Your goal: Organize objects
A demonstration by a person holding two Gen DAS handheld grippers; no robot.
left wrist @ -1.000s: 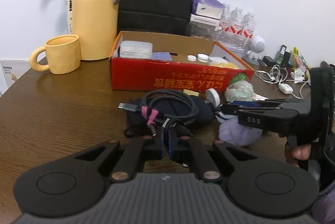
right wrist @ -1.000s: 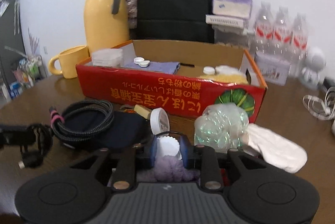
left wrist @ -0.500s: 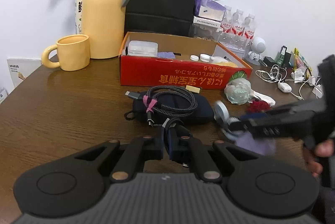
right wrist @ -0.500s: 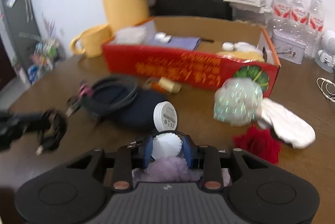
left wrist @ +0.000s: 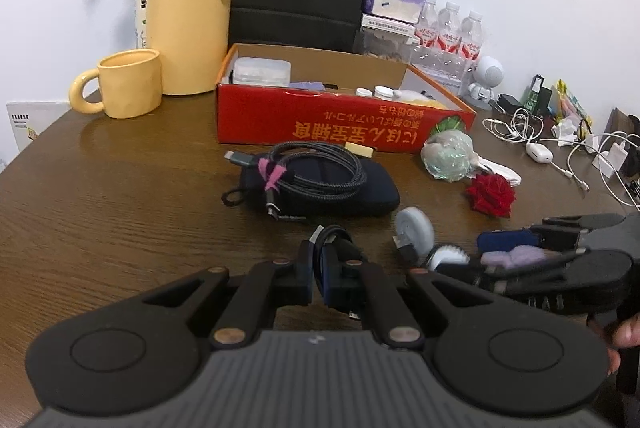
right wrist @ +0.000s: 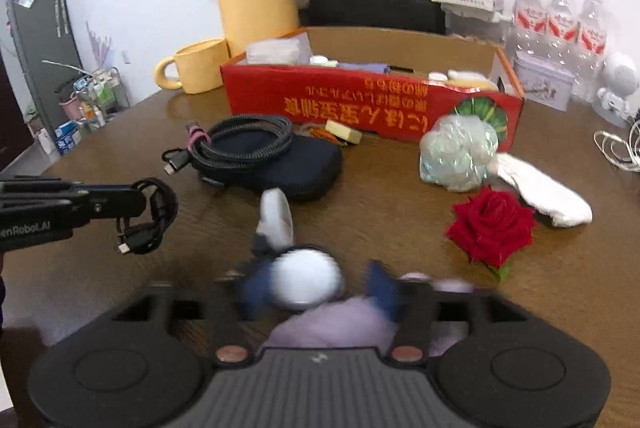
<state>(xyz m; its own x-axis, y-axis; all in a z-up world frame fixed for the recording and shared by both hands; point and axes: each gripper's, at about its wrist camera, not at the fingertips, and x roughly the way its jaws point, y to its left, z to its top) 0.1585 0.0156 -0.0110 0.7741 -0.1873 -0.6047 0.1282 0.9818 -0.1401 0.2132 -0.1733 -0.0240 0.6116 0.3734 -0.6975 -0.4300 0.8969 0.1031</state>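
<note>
My left gripper (left wrist: 318,268) is shut on a small coiled black cable (right wrist: 154,216) and holds it just above the wooden table. My right gripper (right wrist: 316,288) is blurred and its jaws are opening. A white round disc (right wrist: 304,282) sits between them against the left finger, and the right pad stands clear of it. A purple fluffy thing (right wrist: 332,324) lies under the jaws. In the left wrist view the right gripper (left wrist: 476,256) lies low at the right, beside a grey-white puck (left wrist: 414,232). The red box (right wrist: 360,104) stands behind.
A black pouch (left wrist: 340,188) with a braided cable (left wrist: 316,168) on it lies before the box. A red rose (right wrist: 492,224), a green wrapped ball (right wrist: 456,152) and a white cloth (right wrist: 544,188) lie at the right. A yellow mug (left wrist: 128,84) and flask (left wrist: 188,16) stand at the back left.
My right gripper has drawn back from the box toward the near edge with the white disc and purple fluff, and its jaws have spread. The red rose now shows. The left gripper stayed put.
</note>
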